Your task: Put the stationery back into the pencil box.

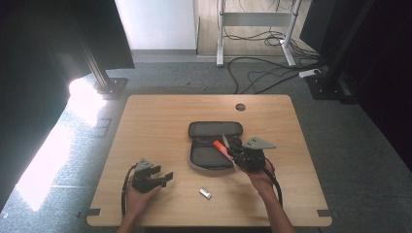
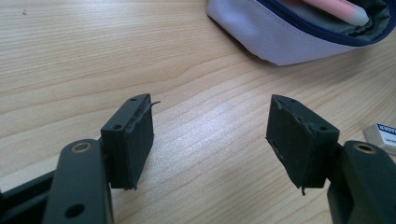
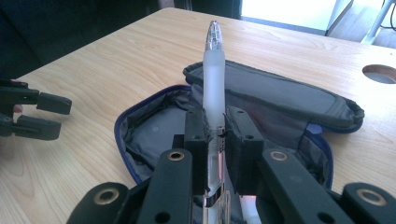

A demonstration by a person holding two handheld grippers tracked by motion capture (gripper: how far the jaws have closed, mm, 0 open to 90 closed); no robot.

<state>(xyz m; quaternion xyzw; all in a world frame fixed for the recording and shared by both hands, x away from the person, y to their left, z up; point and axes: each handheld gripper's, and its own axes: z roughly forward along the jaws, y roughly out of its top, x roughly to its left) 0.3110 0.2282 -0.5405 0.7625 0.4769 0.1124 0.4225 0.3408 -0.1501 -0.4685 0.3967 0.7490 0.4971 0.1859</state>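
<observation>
An open grey pencil case [image 1: 209, 158] with a blue zip lies mid-table, its lid [image 1: 215, 129] folded back. My right gripper [image 1: 233, 152] hovers over the case's right side, shut on a frosted clear pen [image 3: 214, 79] that sticks out past the jaws over the case's grey lining [image 3: 154, 135]. An orange-red marker [image 1: 219, 146] lies inside the case, and its pale tip [image 2: 355, 16] shows in the left gripper view. My left gripper [image 1: 164, 177] rests open near the table's front left; between its jaws [image 2: 210, 116] there is bare wood.
A small white eraser [image 1: 205, 193] lies on the table in front of the case, and at the right edge of the left gripper view [image 2: 383, 135]. A round cable hole [image 1: 240, 107] sits near the far edge. Cables and desk legs stand on the floor beyond.
</observation>
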